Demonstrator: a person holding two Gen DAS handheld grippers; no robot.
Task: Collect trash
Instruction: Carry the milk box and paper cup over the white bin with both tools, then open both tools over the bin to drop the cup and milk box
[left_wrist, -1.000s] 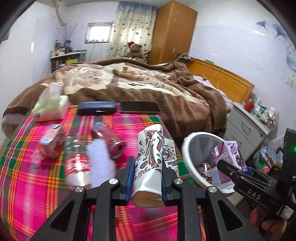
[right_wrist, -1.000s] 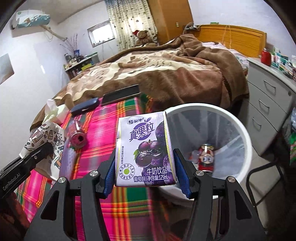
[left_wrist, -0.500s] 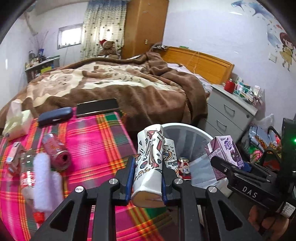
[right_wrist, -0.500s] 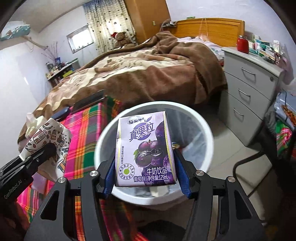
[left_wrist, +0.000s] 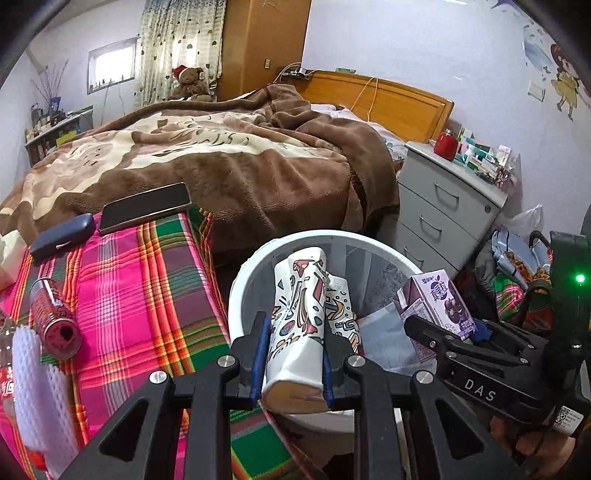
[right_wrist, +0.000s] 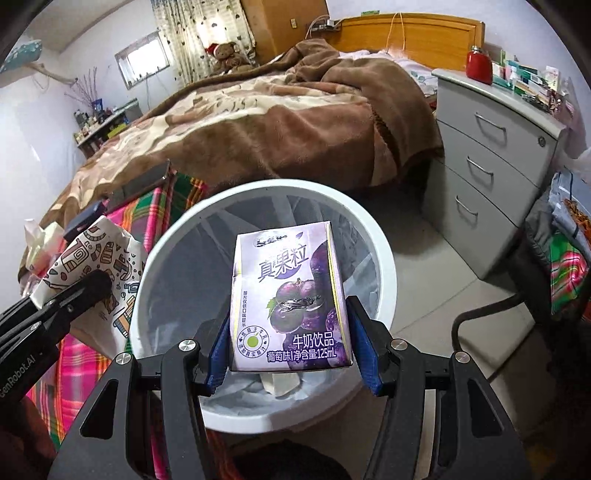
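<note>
Left wrist view shows a bed (left_wrist: 221, 155) under a brown and cream blanket filling the far half of the room, with a grey drawer cabinet (left_wrist: 443, 206) to its right. Nearer, a pink plaid cloth (left_wrist: 147, 295) covers a table, and just beside its right edge stands a white trash bin (left_wrist: 243, 288) lined with a pale bag.

On the cloth, a black phone (left_wrist: 146, 206) and a dark blue case (left_wrist: 61, 234) lie at the far edge, and a red drink can (left_wrist: 55, 321) lies on its side nearer the camera, next to a white foam net sleeve (left_wrist: 40, 398).

Over the bin's opening, the left gripper (left_wrist: 295, 354) is clamped on a crushed patterned paper cup (left_wrist: 299, 317), its blue pads pressing both sides. To its right, the right gripper (right_wrist: 291, 350) grips a purple grape milk drink carton (right_wrist: 291, 299), held upright above the bin's inside in the right wrist view, where a scrap of pale trash (right_wrist: 280, 384) lies at the bottom.
</note>
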